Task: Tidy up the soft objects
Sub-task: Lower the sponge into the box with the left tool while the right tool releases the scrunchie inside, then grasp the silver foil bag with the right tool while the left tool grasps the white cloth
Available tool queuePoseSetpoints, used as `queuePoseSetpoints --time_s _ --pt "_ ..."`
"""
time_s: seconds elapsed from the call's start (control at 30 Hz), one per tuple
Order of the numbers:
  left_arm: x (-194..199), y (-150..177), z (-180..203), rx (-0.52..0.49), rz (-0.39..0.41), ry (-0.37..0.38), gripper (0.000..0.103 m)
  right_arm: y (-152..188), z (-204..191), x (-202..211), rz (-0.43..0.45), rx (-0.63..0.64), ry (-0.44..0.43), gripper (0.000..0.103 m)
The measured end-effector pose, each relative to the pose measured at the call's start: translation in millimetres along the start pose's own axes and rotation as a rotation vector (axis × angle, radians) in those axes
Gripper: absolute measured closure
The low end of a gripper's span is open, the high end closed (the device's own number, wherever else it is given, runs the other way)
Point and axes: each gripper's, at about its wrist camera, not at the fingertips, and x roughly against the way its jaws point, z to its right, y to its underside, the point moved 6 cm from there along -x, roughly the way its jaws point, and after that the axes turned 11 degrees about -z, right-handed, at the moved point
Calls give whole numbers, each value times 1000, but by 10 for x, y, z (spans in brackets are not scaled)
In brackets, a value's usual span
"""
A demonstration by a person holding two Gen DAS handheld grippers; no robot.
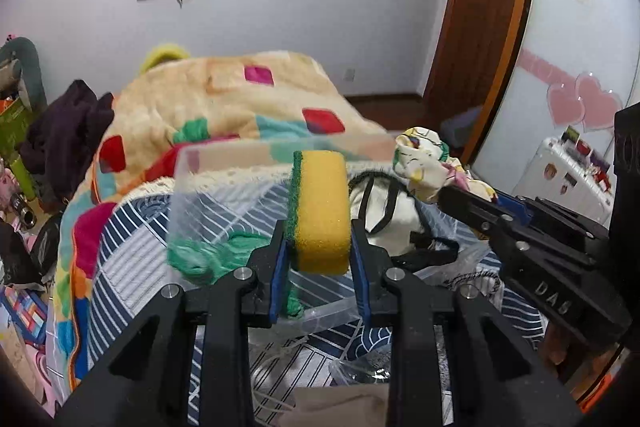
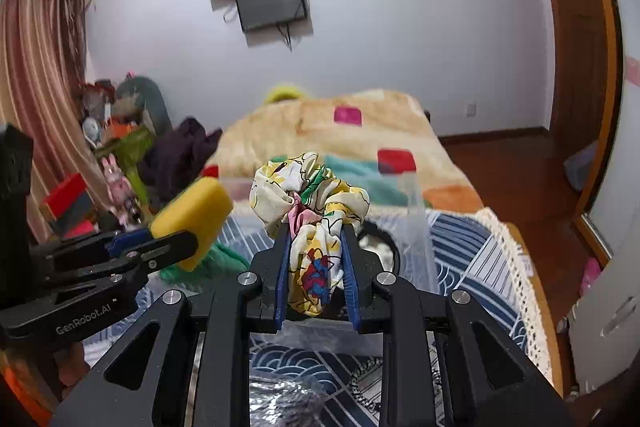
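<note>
Left tongs pinch a yellow sponge by its faces, and right tongs clamp a bunched printed cloth, both raised over a clear plastic bin on the bed. Each load should probably come down inside the bin's walls before letting go, one after the other, so the cloth's loose folds don't catch the rim.
</note>
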Motion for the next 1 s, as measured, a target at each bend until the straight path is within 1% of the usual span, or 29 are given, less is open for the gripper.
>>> queuePoseSetpoints --time_s 0.1,0.17,0.23,0.33,0.43,0.5,0.53,0.57,0.6,0.67,0.73,0.8,0.87,0.93,1.0 --pt "-138 12 1 1 -42 -6 75 42 44 -100 -41 -8 18 82" --pt "-176 11 -8 4 -52 -13 75 74 90 -151 -64 -20 26 82" --pt "-207 -2 -15 15 -67 -5 75 88 135 -172 -82 -28 26 82" --pt "-271 -4 -42 23 -97 -3 75 113 155 -138 -86 -27 35 80" --pt "-304 9 -63 14 -107 -39 75 122 152 -91 -87 -24 27 77" --pt "-310 5 -81 12 -107 -45 74 98 126 -85 -85 -19 32 66" --pt "-302 7 -86 13 -106 -43 74 92 117 -76 -81 -17 36 63" --pt "-291 11 -89 13 -105 -42 73 98 113 -39 -71 -14 44 57" --pt "-273 14 -91 14 -101 -42 72 84 121 -38 -64 -10 48 54" --pt "-228 18 -86 12 -89 -39 70 76 110 10 -52 0 50 53" --pt "-152 24 -77 10 -71 -37 64 68 104 72 -36 8 50 50" --pt "-50 30 -73 5 -44 -40 56 58 102 141 -11 12 51 42" --pt "54 31 -73 2 -18 -44 53 56 85 220 12 19 54 38" --pt "194 59 -91 -1 11 -52 51 57 70 309 34 30 58 36" --pt "324 100 -104 -4 40 -60 44 63 58 376 53 34 53 31"
